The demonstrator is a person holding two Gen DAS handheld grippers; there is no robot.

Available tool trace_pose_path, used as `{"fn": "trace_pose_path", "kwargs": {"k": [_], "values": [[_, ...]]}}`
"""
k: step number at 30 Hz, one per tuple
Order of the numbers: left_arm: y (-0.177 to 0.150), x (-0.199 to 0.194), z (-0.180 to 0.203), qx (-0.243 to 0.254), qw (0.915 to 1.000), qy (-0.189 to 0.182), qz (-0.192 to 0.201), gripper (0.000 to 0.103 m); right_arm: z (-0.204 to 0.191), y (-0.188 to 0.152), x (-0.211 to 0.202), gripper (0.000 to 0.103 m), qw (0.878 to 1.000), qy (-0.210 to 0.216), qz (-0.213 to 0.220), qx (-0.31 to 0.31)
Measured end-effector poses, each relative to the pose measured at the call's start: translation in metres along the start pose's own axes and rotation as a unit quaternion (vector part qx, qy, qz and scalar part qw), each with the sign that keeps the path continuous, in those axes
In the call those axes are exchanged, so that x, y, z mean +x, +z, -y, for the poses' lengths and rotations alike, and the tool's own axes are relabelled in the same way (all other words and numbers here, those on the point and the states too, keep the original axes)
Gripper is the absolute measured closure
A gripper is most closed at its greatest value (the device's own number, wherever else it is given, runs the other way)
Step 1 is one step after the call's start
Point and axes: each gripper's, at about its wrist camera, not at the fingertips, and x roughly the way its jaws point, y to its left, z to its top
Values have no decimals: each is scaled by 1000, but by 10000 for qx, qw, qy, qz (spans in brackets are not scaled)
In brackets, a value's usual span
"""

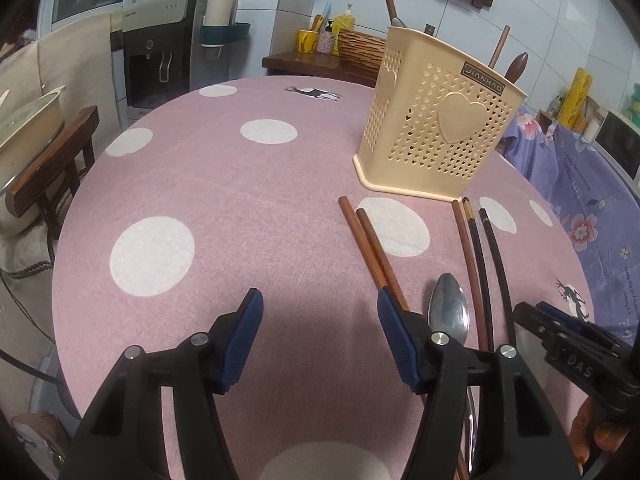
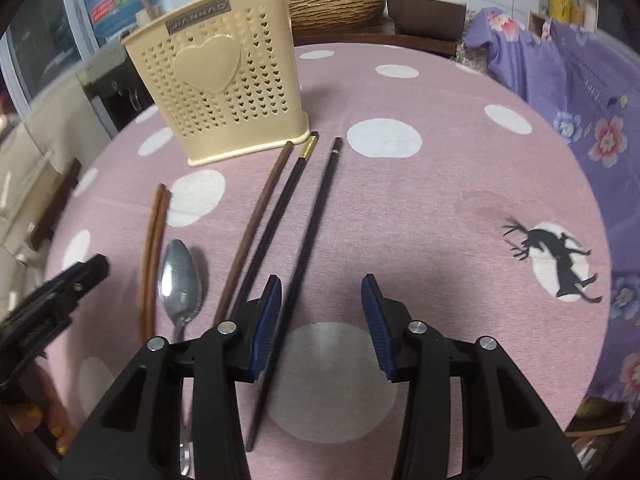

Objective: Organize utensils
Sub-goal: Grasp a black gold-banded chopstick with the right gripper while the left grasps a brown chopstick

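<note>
A cream perforated utensil holder (image 1: 436, 120) (image 2: 224, 88) stands on the pink dotted tablecloth, with wooden handles sticking out of it. In front of it lie a brown chopstick pair (image 1: 372, 248) (image 2: 154, 248), a metal spoon (image 1: 448, 312) (image 2: 180, 280), a single brown chopstick (image 2: 256, 224) and two black chopsticks (image 2: 280, 216). My left gripper (image 1: 320, 340) is open over bare cloth, left of the brown pair. My right gripper (image 2: 322, 320) is open, and the rightmost black chopstick (image 2: 316, 216) lies between its fingers, close to the left pad (image 2: 268, 320), not pinched.
The round table's edge (image 1: 80, 208) curves on the left, with a wooden chair (image 1: 52, 160) beyond it. A purple flowered cloth (image 2: 580, 92) lies to the right. A wicker basket (image 2: 336, 4) and a counter are behind the holder.
</note>
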Motion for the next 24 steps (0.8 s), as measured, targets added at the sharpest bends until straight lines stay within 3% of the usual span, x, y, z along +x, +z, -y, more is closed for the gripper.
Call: {"fn": "trace_pose_path", "kwargs": {"k": [8,14,20,24], "values": [[15,25,20,358,9991,174,-132,46,5,-1,-3,60,9999,-24,62,153],[14,35,19,348,9986,331,-224,50,5,-3,0,60,9999,-33,43,153],[17,35,20,266,9990,222,-273,50,4,-3,2,60,9999,-51,29,133],[19,41,26,496,9974,451,-268,51,4,-4,3,60,9999,-58,17,142]]}}
